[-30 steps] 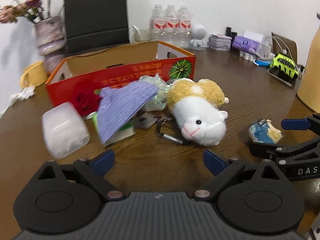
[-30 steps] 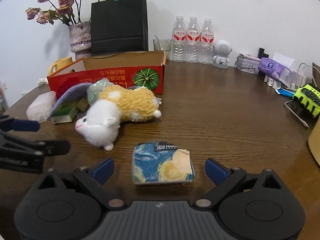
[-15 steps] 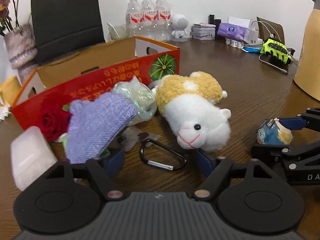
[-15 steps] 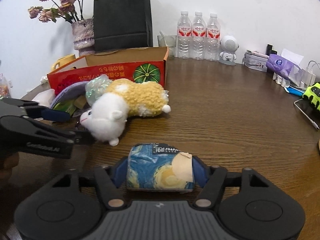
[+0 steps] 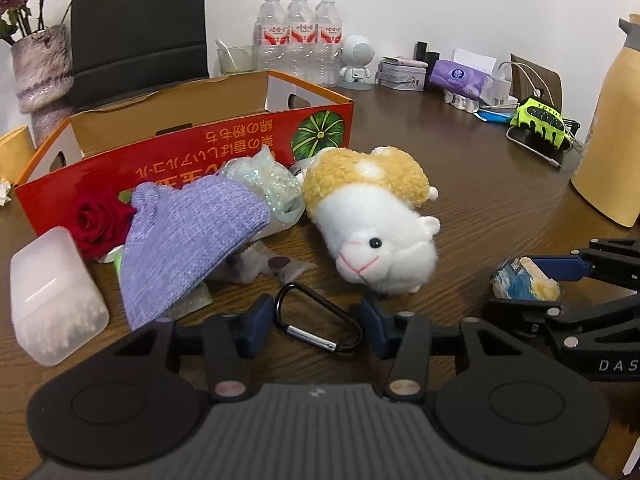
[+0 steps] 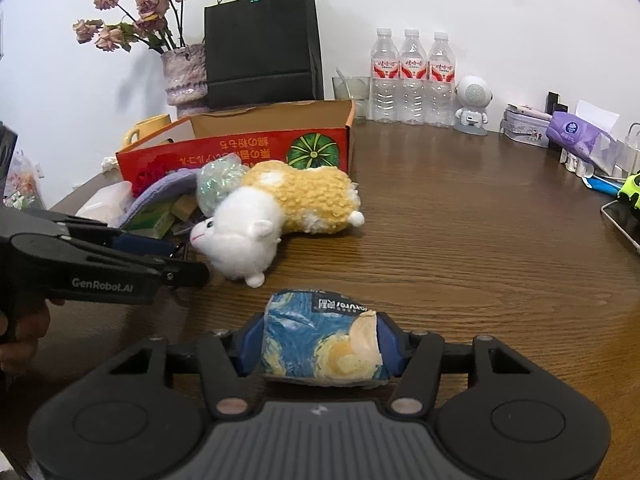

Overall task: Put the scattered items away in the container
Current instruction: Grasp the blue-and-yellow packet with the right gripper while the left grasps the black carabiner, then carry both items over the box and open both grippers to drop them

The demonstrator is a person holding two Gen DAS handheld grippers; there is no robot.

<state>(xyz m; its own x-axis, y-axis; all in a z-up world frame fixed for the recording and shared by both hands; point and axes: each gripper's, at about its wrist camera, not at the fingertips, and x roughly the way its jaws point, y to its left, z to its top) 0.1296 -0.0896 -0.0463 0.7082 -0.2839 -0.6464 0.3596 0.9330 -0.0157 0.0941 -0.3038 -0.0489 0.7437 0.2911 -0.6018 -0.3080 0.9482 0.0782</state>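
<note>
step: pick-up being made on both sides | left gripper [image 5: 318, 322] is being held narrowly parted around the carabiner [image 5: 318, 322] on the worktop [image 6: 480, 240] | box [image 5: 160, 128] interior hidden, items piled in front | right gripper [image 6: 320, 344] is being kept clamped on the tissue pack [image 6: 320, 344] | next: closing, lifting, carrying to box

3 water bottles [image 6: 412, 80], black bag [image 6: 260, 40], vase [image 6: 184, 76] behind.

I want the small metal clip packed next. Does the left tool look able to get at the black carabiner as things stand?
Probably yes: the left tool already brackets the black carabiner, which lies flat on the table, uncovered; the plush hamster sits just beyond.
</note>
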